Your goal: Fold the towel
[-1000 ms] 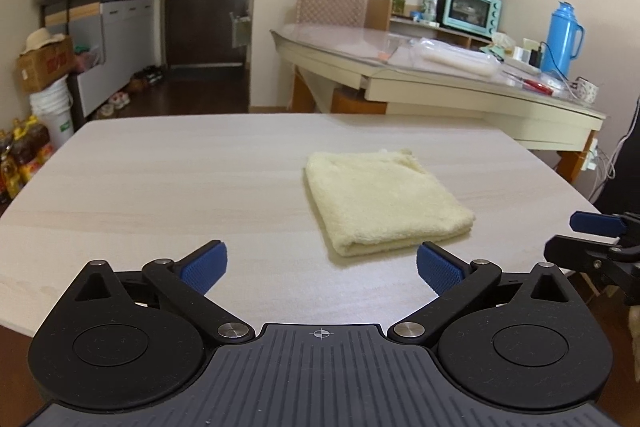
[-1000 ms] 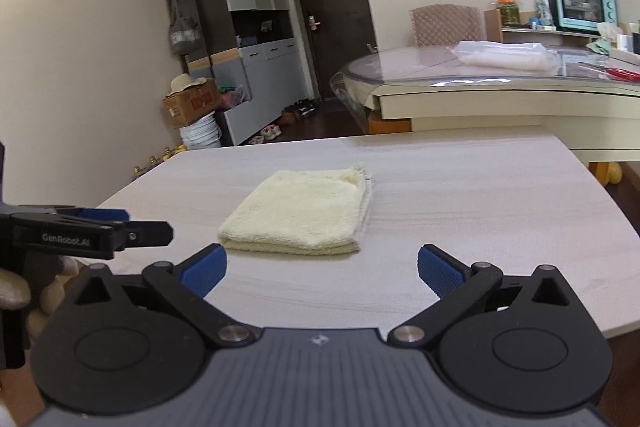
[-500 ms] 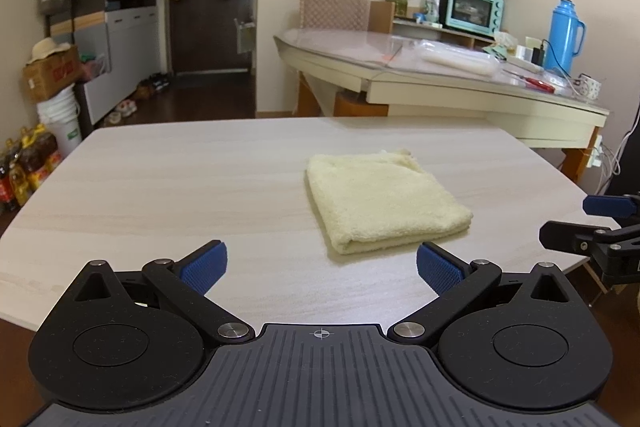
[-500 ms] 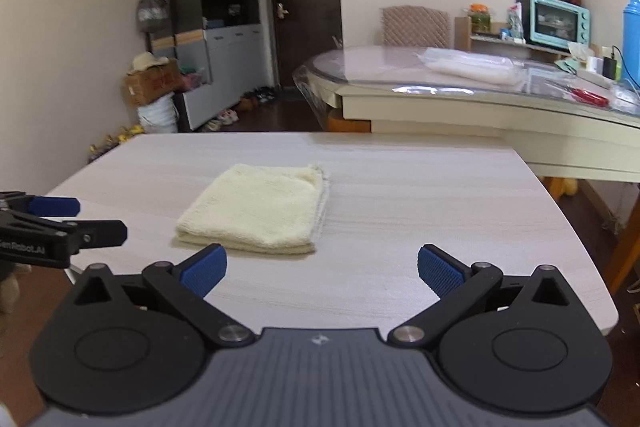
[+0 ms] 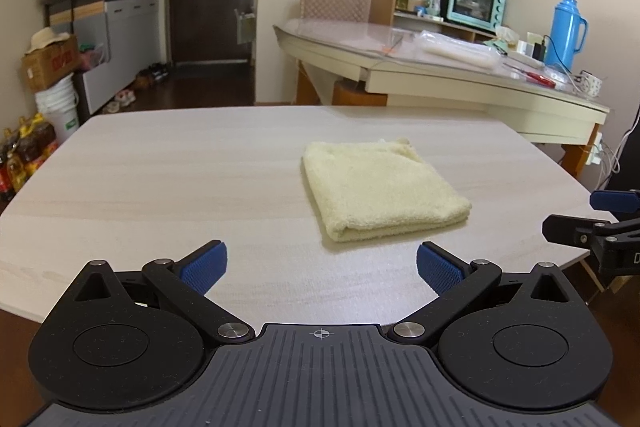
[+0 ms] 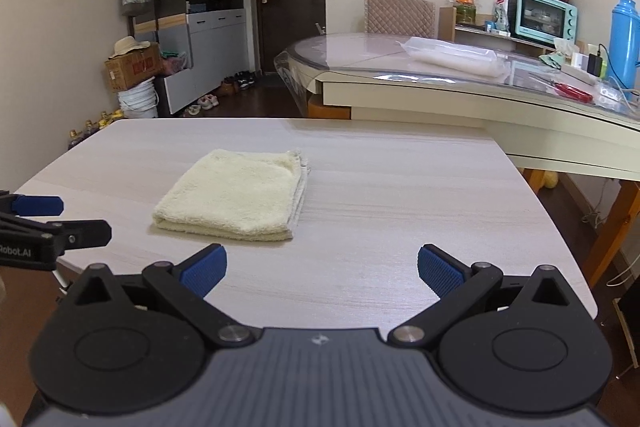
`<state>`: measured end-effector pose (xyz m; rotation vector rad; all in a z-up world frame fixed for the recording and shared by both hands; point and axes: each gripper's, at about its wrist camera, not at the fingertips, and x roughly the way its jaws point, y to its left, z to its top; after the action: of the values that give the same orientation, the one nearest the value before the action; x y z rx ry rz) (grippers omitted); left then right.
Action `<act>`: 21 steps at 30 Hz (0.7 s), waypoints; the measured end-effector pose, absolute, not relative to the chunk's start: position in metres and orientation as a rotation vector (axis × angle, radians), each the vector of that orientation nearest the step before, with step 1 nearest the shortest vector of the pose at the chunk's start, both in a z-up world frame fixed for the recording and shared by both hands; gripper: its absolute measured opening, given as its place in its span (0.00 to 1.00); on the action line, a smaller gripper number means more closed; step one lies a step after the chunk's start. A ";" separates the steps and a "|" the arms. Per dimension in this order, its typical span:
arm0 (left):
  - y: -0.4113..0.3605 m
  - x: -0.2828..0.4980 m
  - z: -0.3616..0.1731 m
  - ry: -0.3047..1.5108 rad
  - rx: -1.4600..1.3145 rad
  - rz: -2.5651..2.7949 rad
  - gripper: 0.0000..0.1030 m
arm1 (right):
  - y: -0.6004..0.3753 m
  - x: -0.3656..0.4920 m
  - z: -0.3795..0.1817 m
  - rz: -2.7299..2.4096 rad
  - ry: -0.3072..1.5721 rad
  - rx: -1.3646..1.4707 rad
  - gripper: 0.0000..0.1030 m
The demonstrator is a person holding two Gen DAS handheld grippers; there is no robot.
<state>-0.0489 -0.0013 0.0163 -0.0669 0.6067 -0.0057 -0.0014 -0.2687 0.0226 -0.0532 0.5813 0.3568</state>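
Note:
A pale yellow towel (image 5: 380,187) lies folded into a small square on the light wooden table (image 5: 180,167). It also shows in the right wrist view (image 6: 236,195). My left gripper (image 5: 322,265) is open and empty, held back over the table's near edge, with the towel ahead and slightly right. My right gripper (image 6: 322,265) is open and empty, also back from the towel, which lies ahead to its left. Each gripper appears at the edge of the other's view: the right gripper (image 5: 592,219) and the left gripper (image 6: 48,219).
A second, glass-topped table (image 6: 460,87) stands behind with a plastic bag, red scissors, a blue thermos (image 5: 566,27) and a teal toaster oven (image 5: 474,3). Cabinets, a cardboard box, a white bucket and bottles line the left wall.
Both grippers have drawn back and risen slightly from the table, and the right wrist view has swung to the right. The towel has not moved. Both stay open.

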 end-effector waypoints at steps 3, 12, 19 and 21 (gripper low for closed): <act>-0.002 -0.047 0.015 0.611 -0.070 -0.009 1.00 | -0.272 0.000 0.021 0.359 0.585 -0.055 1.00; -0.009 -0.043 0.012 0.621 -0.059 -0.016 1.00 | -0.270 0.001 0.021 0.367 0.593 -0.055 1.00; -0.012 -0.041 0.014 0.614 -0.067 -0.010 1.00 | -0.272 0.001 0.022 0.367 0.594 -0.045 1.00; -0.013 -0.040 0.014 0.613 -0.073 -0.012 1.00 | -0.271 0.001 0.022 0.369 0.593 -0.044 1.00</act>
<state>-0.0404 -0.0126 0.0144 -0.0731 0.6135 -0.0120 0.0007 -0.2712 0.0223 -0.0443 0.5933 0.3687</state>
